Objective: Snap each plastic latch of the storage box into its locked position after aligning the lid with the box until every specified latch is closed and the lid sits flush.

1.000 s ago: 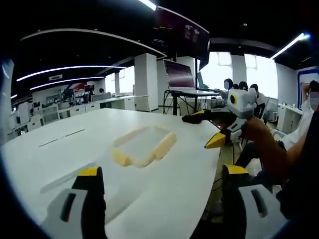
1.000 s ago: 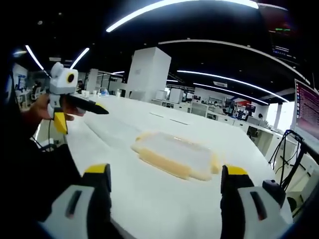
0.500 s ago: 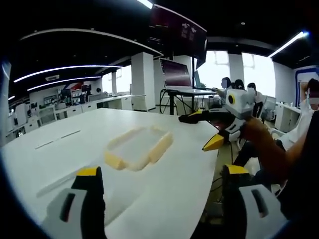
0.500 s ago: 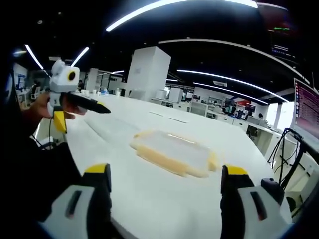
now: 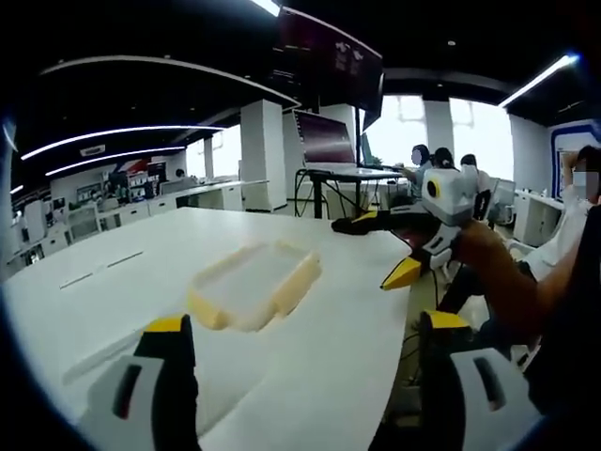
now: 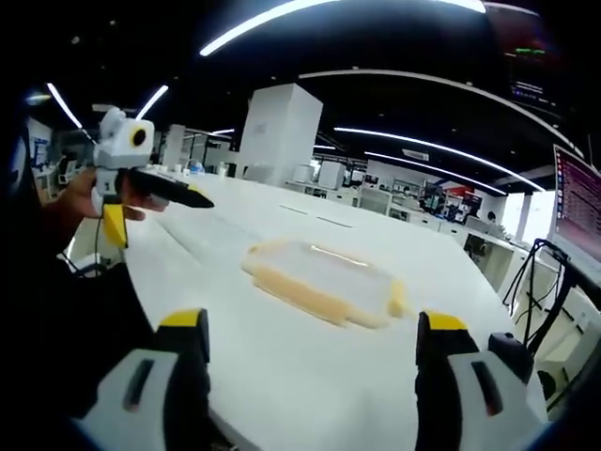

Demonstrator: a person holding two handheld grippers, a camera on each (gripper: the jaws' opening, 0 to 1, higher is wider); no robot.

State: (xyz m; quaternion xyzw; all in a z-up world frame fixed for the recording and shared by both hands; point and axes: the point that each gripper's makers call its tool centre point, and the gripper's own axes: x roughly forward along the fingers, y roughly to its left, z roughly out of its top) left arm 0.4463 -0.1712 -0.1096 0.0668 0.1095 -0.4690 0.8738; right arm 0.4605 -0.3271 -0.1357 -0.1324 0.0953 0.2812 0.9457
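A flat clear storage box (image 5: 252,284) with pale yellow latches lies on the white table (image 5: 122,282), lid on. In the left gripper view my left gripper (image 5: 300,329) is open, well short of the box, nothing between its jaws. The right gripper (image 5: 376,224) enters from the right, held in a hand, beside the box. In the right gripper view the box (image 6: 319,282) lies ahead of my open right gripper (image 6: 310,329), and the left gripper (image 6: 174,195) hovers at the left above the table.
The white table's edge (image 5: 376,357) runs close to my jaws. A monitor on a stand (image 5: 324,141) stands beyond the table. People sit at the far right (image 5: 441,160). Desks and a white pillar (image 6: 282,132) fill the background.
In the left gripper view the box has drifted left and nearer as the camera moved. In the right gripper view the other gripper has reached slightly further over the table.
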